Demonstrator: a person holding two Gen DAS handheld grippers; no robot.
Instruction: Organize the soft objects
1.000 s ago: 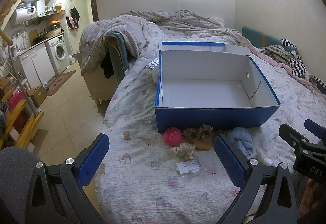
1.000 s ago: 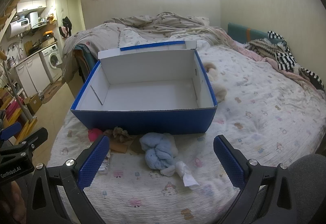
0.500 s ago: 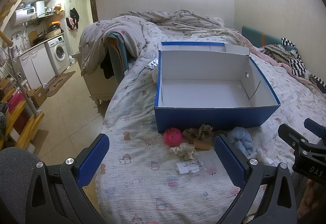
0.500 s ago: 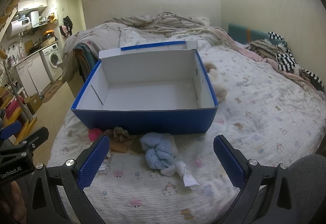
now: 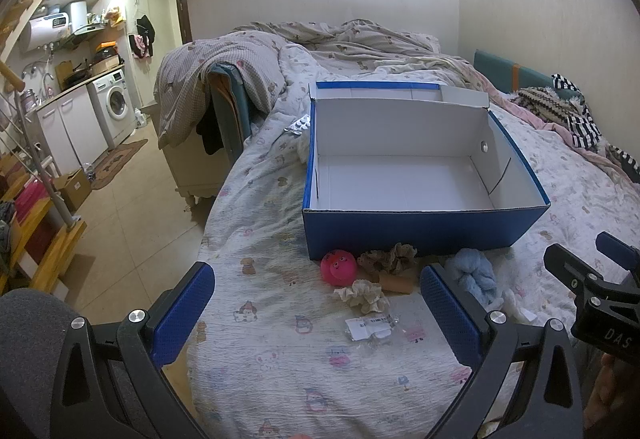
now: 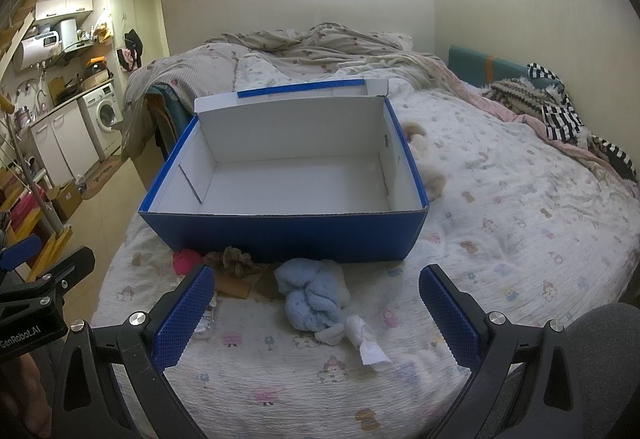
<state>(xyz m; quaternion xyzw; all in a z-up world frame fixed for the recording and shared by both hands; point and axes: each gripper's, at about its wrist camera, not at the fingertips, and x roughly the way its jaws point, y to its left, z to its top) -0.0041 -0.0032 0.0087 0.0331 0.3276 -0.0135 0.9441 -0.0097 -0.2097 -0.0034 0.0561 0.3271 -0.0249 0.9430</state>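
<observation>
— Grippers?
— Left gripper [image 5: 316,315] and right gripper [image 6: 316,315] both gape wide, holding nothing, above the bed's [image 6: 500,239] near edge.
— Soft things?
— Blue cloth [image 6: 312,295], pink ball [image 5: 338,267], scrunchie [image 5: 362,295] lie before the empty blue box [image 6: 288,235].

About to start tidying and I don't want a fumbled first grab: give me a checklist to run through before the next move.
1. Box open and empty: ok.
2. Left gripper open, holding nothing: ok.
3. Right gripper open, holding nothing: ok.
4. Blue cloth lies free on the bed, ahead of the right gripper: ok.
5. Pink ball and scrunchie apart from each other: ok; a second scrunchie crowds the ball.
6. Whether the white wad is tied to the cloth: cannot tell.
</observation>
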